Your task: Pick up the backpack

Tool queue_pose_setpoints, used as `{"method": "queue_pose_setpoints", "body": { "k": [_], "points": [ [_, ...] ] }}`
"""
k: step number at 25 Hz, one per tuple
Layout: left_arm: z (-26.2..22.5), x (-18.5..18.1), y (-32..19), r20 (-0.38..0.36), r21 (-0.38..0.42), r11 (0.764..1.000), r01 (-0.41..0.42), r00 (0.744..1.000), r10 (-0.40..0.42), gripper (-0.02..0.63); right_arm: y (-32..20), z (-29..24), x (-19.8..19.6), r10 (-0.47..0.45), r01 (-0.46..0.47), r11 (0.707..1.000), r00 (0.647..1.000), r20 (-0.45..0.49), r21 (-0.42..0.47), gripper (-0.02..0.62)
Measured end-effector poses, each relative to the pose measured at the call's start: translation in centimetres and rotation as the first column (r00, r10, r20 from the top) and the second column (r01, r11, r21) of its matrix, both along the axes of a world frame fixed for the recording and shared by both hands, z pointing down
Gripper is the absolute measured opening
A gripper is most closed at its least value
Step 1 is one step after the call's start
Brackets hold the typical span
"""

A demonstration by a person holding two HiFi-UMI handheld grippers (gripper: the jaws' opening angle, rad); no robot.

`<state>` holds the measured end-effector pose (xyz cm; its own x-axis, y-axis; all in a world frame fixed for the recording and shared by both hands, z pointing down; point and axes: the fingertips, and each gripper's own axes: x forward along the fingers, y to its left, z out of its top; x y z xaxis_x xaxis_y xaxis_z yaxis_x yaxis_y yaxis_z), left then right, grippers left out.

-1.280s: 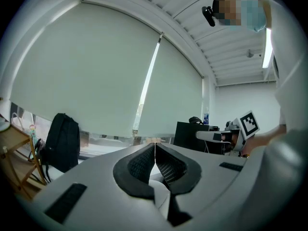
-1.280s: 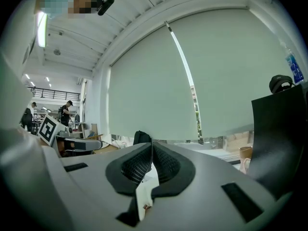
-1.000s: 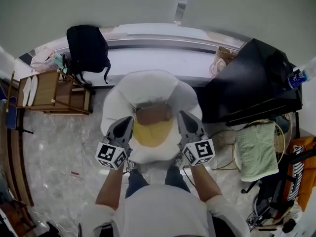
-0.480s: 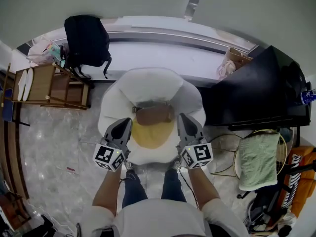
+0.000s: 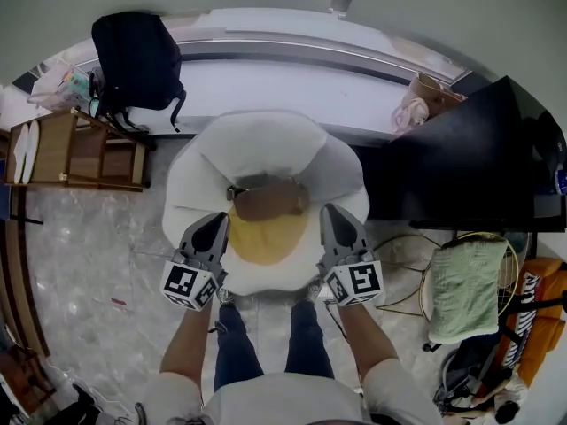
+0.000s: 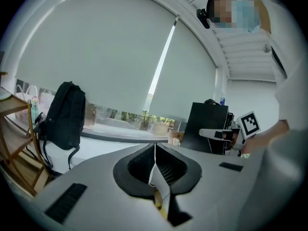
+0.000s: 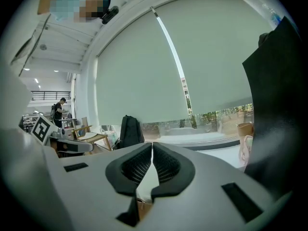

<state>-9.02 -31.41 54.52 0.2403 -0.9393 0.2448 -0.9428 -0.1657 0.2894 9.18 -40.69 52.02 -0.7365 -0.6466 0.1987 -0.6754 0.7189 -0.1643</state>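
The black backpack (image 5: 137, 56) stands upright on the white window ledge at the far left, its straps hanging over the edge. It shows in the left gripper view (image 6: 65, 114) and, smaller, in the right gripper view (image 7: 131, 131). My left gripper (image 5: 215, 221) and right gripper (image 5: 330, 214) are held side by side over a white egg-shaped cushion (image 5: 204, 162), well short of the backpack. Both point forward, nearly level. The left gripper's (image 6: 155, 146) jaws are shut with nothing between them. The right gripper's (image 7: 152, 146) jaws are shut and empty too.
A wooden rack (image 5: 75, 149) stands below the backpack on the left. A large black covered object (image 5: 469, 158) fills the right side, with a paper bag (image 5: 423, 91) on the ledge beside it. A green towel (image 5: 465, 286) hangs on a wire stand.
Both grippers have sunk lower over the cushion, still shut. The head view has shifted, so the ledge and backpack sit higher in the picture.
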Motion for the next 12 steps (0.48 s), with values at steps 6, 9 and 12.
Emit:
{"method": "queue_pose_setpoints", "body": {
  "k": [6,9,12],
  "points": [
    [3.7,-0.3,-1.2,0.004,-0.002,1.0,0.002,1.0,-0.002,0.032,-1.1,4.0,-0.4,-0.033,0.033,0.999,0.999,0.011,-0.022,0.031],
    [5.7,-0.5,-1.2,0.0,-0.013,1.0,0.013,1.0,-0.013,0.032,-1.3,6.2,-0.5,-0.034,0.034,0.999,0.999,0.0,-0.032,0.031],
    [7.5,-0.4,-1.1,-0.006,-0.022,1.0,0.017,1.0,-0.017,0.032,-1.6,8.5,-0.3,-0.036,0.035,0.998,0.999,-0.02,-0.045,0.031]
  ]
}}
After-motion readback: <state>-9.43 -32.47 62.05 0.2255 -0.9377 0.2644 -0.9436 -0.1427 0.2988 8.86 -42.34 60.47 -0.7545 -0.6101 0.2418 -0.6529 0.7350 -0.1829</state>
